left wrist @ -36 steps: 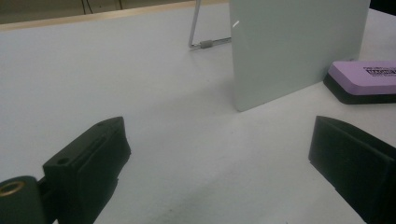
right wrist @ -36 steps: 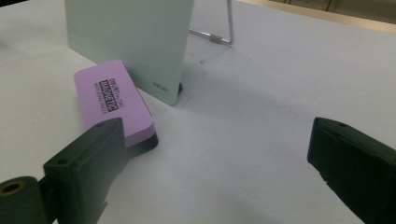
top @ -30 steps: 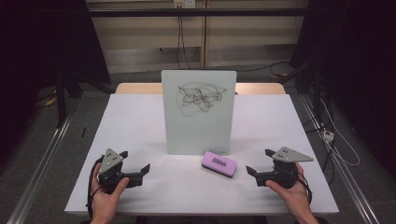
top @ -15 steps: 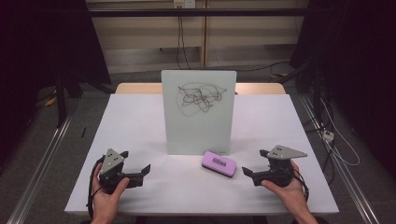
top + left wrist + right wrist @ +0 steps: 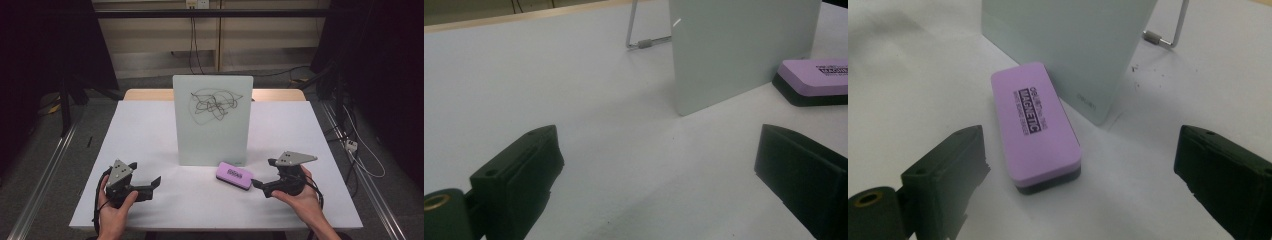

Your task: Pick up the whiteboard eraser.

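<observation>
On the white worktop (image 5: 150, 130), just in front of the standing whiteboard (image 5: 212, 120), lies the purple eraser (image 5: 233, 175), flat, label up, near the board's lower right corner. The right claw (image 5: 256, 184) is nosing in from the right, tips just short of the eraser's near end. In the right gripper view the eraser (image 5: 1035, 125) sits ahead of the spread black jaws, nearer the left one, with nothing between the pads, so that claw is open and holds nothing (its jaws have eased in a shade, no more). The left claw (image 5: 156, 181) rests low at the near left of the worktop, jaws wide apart over bare surface, also empty.

Judging by that black scribble on the board, this reads as the approach step of picking up the eraser for a wipe. Next move, as I see it: slide forward until the jaws straddle the block across its narrow width, then close squarely on the long sides.

Materials now: the eraser is a rounded rectangular block, smooth matte purple top printed "MAGNETIC", over a dark, felt-like base. The whiteboard is a thin, glossy pale panel with rounded corners, propped upright on a bent metal wire stand (image 5: 1168, 30). The worktop looks matte and slightly smudged.
</observation>
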Demonstrator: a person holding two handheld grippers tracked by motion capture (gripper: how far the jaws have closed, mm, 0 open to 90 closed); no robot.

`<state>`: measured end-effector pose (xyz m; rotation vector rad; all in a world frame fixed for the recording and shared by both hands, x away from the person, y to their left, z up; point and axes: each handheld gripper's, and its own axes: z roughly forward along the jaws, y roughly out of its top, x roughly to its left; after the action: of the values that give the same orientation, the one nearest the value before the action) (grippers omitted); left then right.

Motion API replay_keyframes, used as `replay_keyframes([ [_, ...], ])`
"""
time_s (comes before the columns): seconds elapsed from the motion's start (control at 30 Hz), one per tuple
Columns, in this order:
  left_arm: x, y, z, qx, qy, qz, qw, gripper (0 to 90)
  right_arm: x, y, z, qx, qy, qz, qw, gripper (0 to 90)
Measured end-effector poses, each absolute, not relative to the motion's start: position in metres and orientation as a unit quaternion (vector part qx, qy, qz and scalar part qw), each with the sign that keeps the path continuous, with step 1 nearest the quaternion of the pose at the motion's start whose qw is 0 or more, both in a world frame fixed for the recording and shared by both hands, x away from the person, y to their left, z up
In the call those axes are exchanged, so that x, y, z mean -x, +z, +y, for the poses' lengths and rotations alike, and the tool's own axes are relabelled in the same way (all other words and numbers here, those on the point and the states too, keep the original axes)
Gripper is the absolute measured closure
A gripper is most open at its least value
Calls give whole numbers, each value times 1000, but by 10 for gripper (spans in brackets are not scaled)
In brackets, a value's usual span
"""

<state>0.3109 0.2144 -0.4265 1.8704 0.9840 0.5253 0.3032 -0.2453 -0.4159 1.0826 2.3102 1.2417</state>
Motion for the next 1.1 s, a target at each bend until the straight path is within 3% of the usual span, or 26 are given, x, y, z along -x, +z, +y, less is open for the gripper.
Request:
replay_keyframes([
  [0.57,-314,-428,214,-765,214,397,460,47,-328,-401,-215,-337,407,839,132,101],
  [1.1,-311,-427,215,-764,219,397,459,47,-349,-405,-185,-286,334,894,85,219],
])
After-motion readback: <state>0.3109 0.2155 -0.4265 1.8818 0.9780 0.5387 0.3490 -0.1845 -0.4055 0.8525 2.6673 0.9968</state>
